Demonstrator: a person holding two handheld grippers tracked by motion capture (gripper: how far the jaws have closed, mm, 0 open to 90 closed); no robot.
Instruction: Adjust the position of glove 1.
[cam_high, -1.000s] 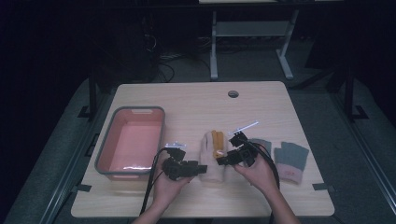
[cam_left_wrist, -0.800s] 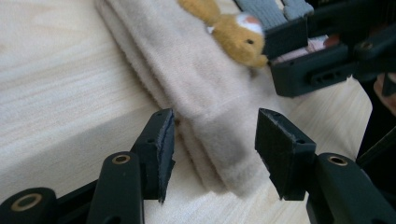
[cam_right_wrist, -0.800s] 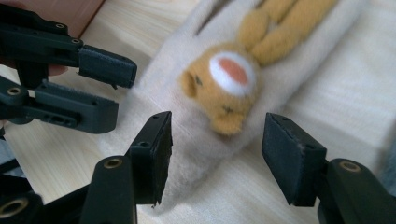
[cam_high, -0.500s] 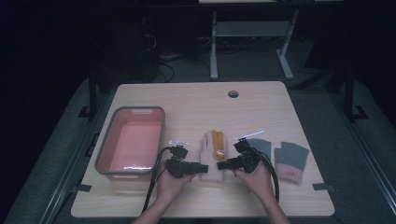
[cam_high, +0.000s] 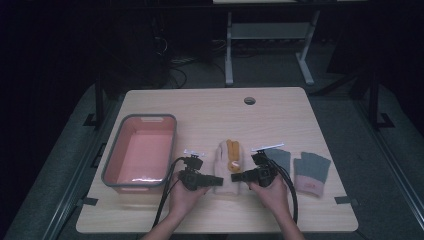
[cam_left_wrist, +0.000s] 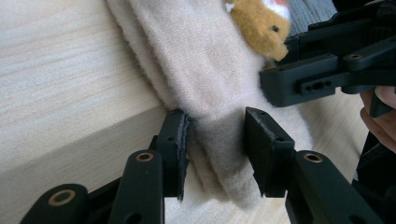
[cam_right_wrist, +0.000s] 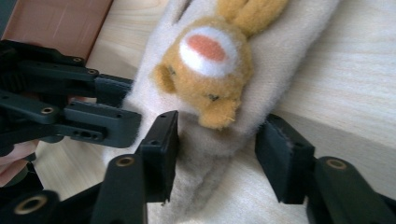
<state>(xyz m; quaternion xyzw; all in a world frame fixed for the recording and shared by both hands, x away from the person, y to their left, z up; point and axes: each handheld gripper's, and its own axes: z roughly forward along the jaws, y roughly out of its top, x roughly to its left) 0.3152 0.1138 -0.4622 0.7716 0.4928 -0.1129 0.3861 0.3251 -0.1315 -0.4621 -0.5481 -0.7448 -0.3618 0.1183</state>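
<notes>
Pale wooden table (cam_high: 210, 107) in a dark room; both tongs, closing, straddle the cream sock (cam_high: 228, 170).

Sock (cam_high: 227, 167) between tub (cam_high: 112, 165) and gloves (cam_high: 311, 172)

cream sock (cam_high: 226, 167), orange animal face, lying flat

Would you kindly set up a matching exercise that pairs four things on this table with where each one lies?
Things:
1. pink tub
2. cream sock
3. grey gloves
4. round hole

Places:
A. between the two grippers
B. far edge of the tabletop
C. left part of the table
D. right of the right gripper

Pairs: 1-C, 2-A, 3-D, 4-B
</notes>
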